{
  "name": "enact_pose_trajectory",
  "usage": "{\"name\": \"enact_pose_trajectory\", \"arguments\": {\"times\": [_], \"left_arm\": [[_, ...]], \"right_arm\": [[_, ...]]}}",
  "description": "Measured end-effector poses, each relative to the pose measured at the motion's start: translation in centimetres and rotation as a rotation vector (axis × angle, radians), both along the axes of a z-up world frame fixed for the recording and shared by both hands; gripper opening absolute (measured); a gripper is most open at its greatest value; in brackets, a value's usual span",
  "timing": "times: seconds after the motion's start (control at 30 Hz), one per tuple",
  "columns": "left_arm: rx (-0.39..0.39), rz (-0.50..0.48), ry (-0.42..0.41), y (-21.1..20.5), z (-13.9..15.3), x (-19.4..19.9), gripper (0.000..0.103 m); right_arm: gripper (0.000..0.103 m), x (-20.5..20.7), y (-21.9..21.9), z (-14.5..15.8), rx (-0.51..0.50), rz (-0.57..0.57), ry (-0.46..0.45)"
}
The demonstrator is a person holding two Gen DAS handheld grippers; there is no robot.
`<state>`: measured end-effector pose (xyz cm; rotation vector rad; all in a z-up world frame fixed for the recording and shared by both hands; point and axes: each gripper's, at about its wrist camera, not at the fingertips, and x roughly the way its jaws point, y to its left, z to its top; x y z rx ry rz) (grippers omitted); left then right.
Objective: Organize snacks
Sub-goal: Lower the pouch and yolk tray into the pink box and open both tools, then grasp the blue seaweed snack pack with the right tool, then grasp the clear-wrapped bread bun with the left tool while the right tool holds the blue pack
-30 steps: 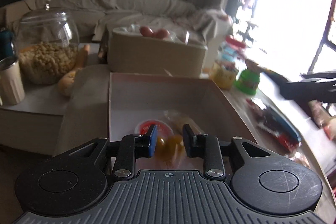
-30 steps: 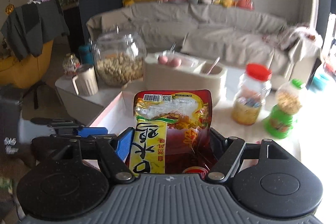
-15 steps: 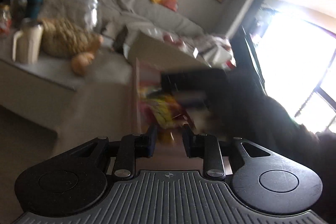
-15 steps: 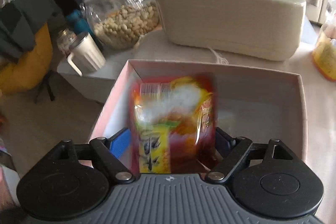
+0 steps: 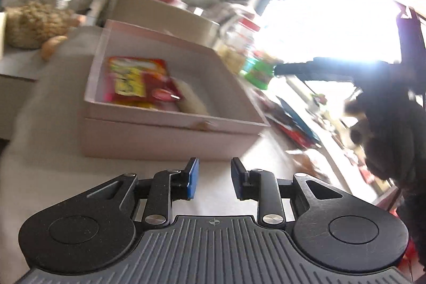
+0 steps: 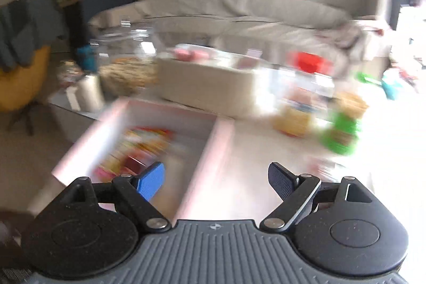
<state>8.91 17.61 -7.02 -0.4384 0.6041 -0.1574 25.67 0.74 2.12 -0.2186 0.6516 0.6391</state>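
The pink box [image 5: 170, 129] sits on the pale table top [image 5: 53, 177], and everything else is placed from it. Inside the box, toward its left wall, lies the red-and-yellow snack packet [image 5: 138, 79], flat on the floor of the box; a pale wrapped snack [image 5: 191, 100] lies just beside the packet on its right, touching or nearly touching it — the blur makes that hard to settle. In the right wrist view the same box [image 6: 218, 140] is smeared by motion, and the packet [image 6: 141, 148] shows only as a streak of red and yellow within its walls.

The left gripper [image 5: 214, 177] hangs in front of the box's near wall, outside it, over bare table. Its jaws stand a narrow way apart with nothing between them. The right gripper [image 6: 215, 180] is above the box's near right corner; its jaws are spread wide and nothing is held, the blue pad [image 6: 150, 181] over the box interior and the other finger over the table to the right of the box wall.

Behind the box stands a beige container [image 5: 159, 12] with pink items on top. To the left of the box, on a lower surface, is a glass jar of nuts [image 5: 34, 7]. To the right of the box are a red-lidded jar [image 6: 300, 97] and a green-based jar [image 6: 340, 129] — and further right, in the left wrist view, a person's dark sleeve [image 5: 394, 124].
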Motion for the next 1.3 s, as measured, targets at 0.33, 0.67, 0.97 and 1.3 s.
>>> {"name": "enact_pose_trajectory", "arguments": {"times": [0.33,0.67,0.97,1.3], "left_arm": [[0.043,-0.192,0.039,-8.3,-0.3,2.3,0.030],[0.111,-0.148,0.061,-10.7,1.3,2.3,0.030],[0.129,-0.164,0.091,-12.3,1.3,2.7,0.030],[0.055,-0.140,0.125,-11.1,0.3,3.7,0.030]], "right_arm": [[0.089,-3.2,-14.4,-7.6,0.069,-0.247,0.196],[0.089,-1.4,-14.0,-7.3,0.139,-0.194,0.047],[0.090,10.5,-12.0,-9.4,-0.011,-0.234,0.112],[0.080,9.6,-15.6,-10.1,0.135,-0.242,0.213]]}}
